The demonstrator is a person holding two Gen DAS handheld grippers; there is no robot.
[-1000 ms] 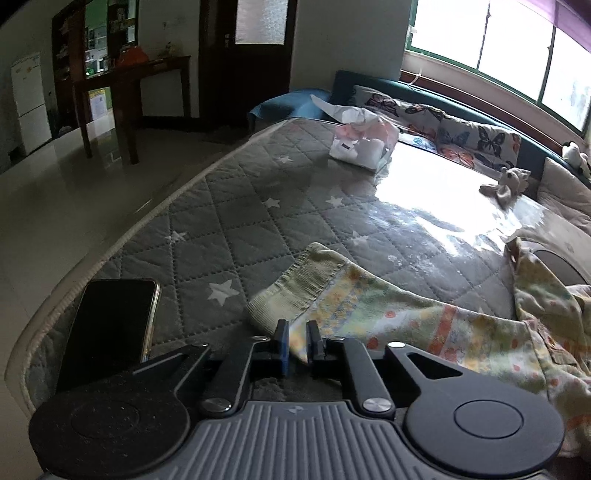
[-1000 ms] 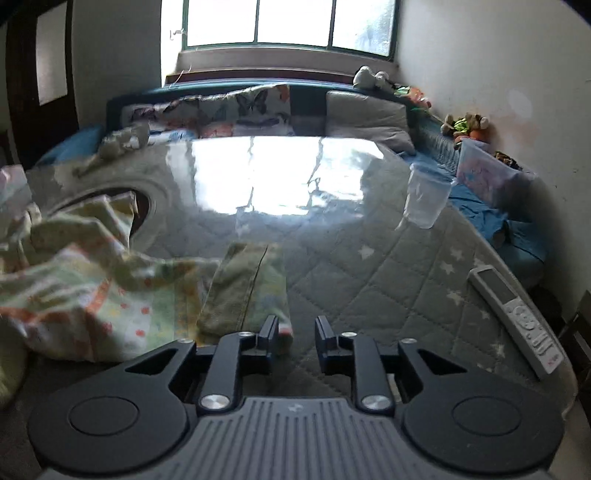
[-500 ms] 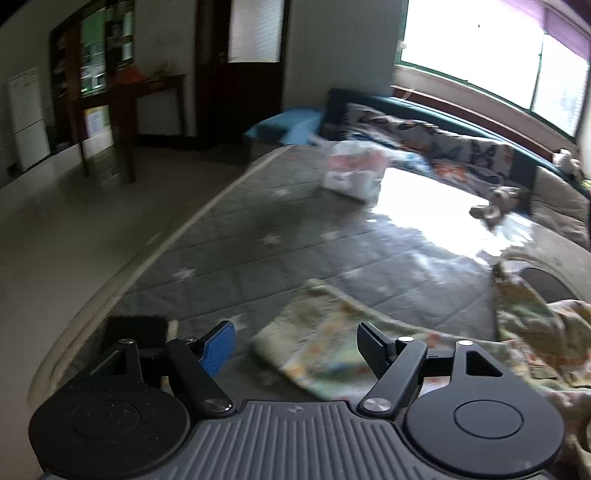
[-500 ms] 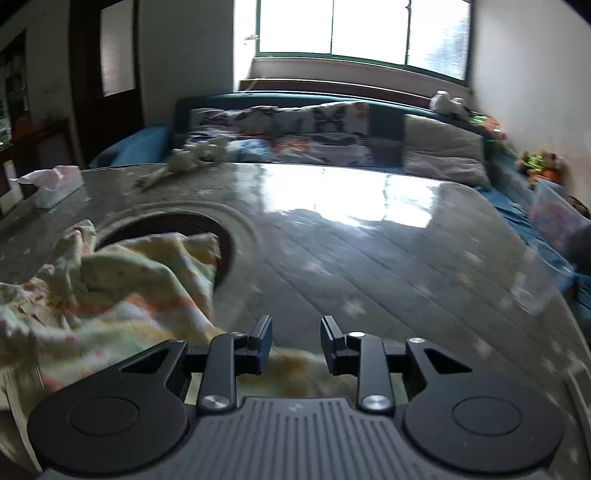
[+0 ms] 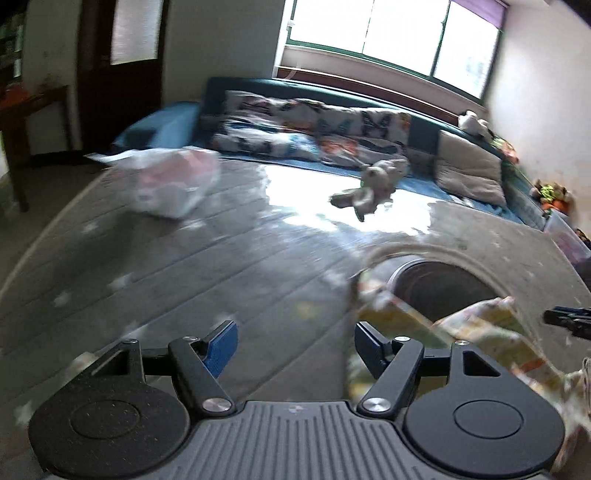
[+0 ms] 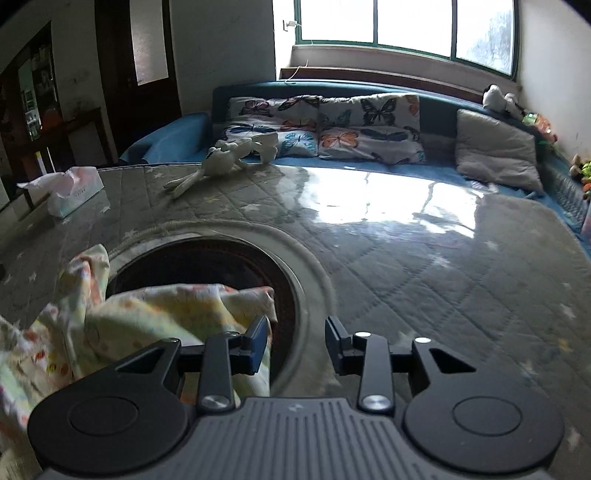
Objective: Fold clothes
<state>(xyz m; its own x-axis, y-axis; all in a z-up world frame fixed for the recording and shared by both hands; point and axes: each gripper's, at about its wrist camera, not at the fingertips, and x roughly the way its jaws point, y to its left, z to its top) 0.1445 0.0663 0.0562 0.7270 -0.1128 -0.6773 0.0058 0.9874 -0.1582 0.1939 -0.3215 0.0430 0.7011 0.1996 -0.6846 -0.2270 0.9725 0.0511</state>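
Left gripper nearest, jaws spread wide with nothing between them, only grey quilted table cover below; its right finger stands at the edge of the printed yellow garment. Right gripper jaws have just been opening, now released and parted; the garment's hem lies just beside the left finger, outside the gap, whether touching it cannot be told. Garment is bunched on the table, draped partly over the rim of a round dark opening. Farther on, a tissue box at the table's left, a plush rabbit at the far edge. Beyond, butterfly-print cushions, a grey pillow on a blue sofa, then the window
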